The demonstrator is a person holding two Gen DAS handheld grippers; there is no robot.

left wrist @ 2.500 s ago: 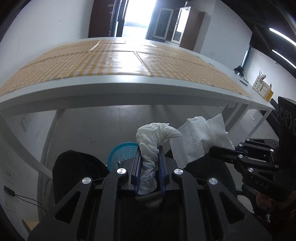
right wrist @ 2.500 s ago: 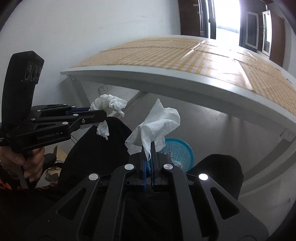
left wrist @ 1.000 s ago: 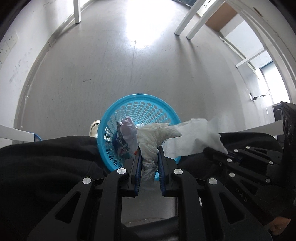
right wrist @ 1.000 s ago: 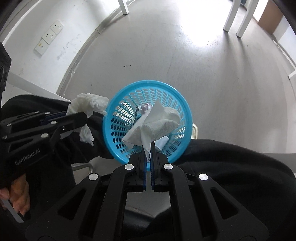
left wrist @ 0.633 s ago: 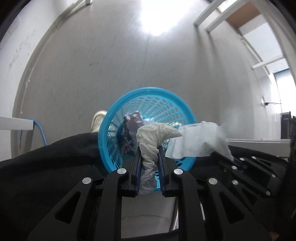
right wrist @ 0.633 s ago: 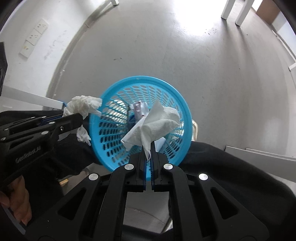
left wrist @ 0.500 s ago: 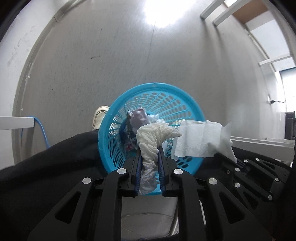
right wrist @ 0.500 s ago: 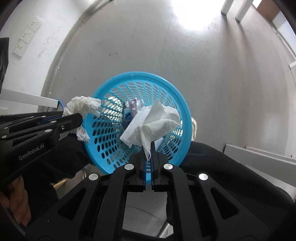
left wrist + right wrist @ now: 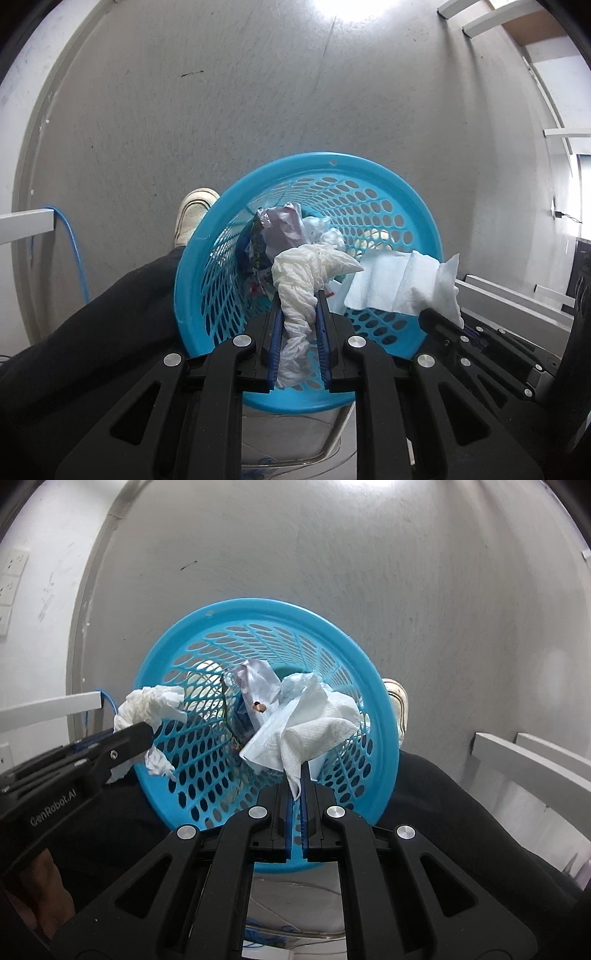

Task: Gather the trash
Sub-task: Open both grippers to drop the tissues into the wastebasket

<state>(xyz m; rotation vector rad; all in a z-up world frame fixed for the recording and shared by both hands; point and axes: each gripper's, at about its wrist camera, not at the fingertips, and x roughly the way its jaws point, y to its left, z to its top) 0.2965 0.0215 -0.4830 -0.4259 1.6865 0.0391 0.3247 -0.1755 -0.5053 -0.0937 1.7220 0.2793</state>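
A blue perforated waste basket [image 9: 369, 166] stands on the floor below me, also seen in the right wrist view [image 9: 207, 624], with wrappers and tissues inside. My left gripper [image 9: 298, 295] is shut on a crumpled white tissue [image 9: 306, 269] held over the basket's near rim; it shows at left in the right wrist view [image 9: 147, 705]. My right gripper [image 9: 295, 771] is shut on a white paper napkin [image 9: 314, 723] over the basket opening; the napkin shows in the left wrist view [image 9: 402, 284].
The grey floor [image 9: 258, 92] surrounds the basket. A white shoe [image 9: 194, 214] and black trouser legs [image 9: 92, 332] sit beside the basket. A white table leg [image 9: 26, 225] with a blue cable [image 9: 75, 254] is at left. Wall sockets [image 9: 11, 579] are at far left.
Both grippers swung down from table height, tilted toward the floor and came closer over the basket, which now looms larger. Both stay shut on their paper.
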